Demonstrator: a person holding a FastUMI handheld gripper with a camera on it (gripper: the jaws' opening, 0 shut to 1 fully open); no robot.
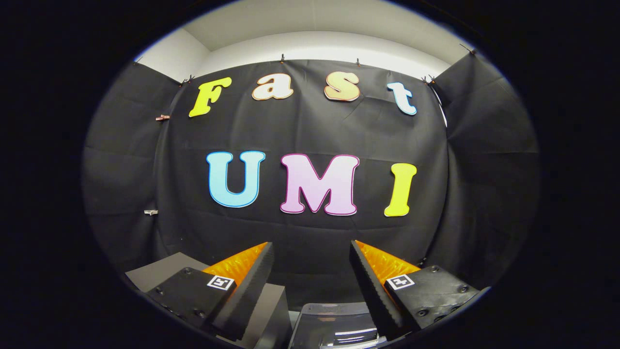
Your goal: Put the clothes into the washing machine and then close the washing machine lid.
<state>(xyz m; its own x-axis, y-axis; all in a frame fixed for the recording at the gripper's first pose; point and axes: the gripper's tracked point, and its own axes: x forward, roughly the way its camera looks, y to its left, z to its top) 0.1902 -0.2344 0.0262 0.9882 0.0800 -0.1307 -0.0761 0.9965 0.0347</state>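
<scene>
Two ribbed, wedge-shaped fingers of the gripper [310, 252] stand wide apart with nothing between them, raised before the black cloth wall [310, 131].

Each finger [252, 286] has a sawtooth inner face and a blocky base carrying one small square marker, two markers in all. Open room lies between the tips and the creased cloth, which hangs in three panels held up by small clips along its top edge under a white wall and ceiling. Low between the finger bases sits the washing machine's glossy, dark, translucent lid [334, 325], its rounded rim catching light streaks; whether it is shut cannot be told. Just beside it, under the left finger, lies a flat grey matte slab [160, 271] with straight edges and a sharp corner.
</scene>
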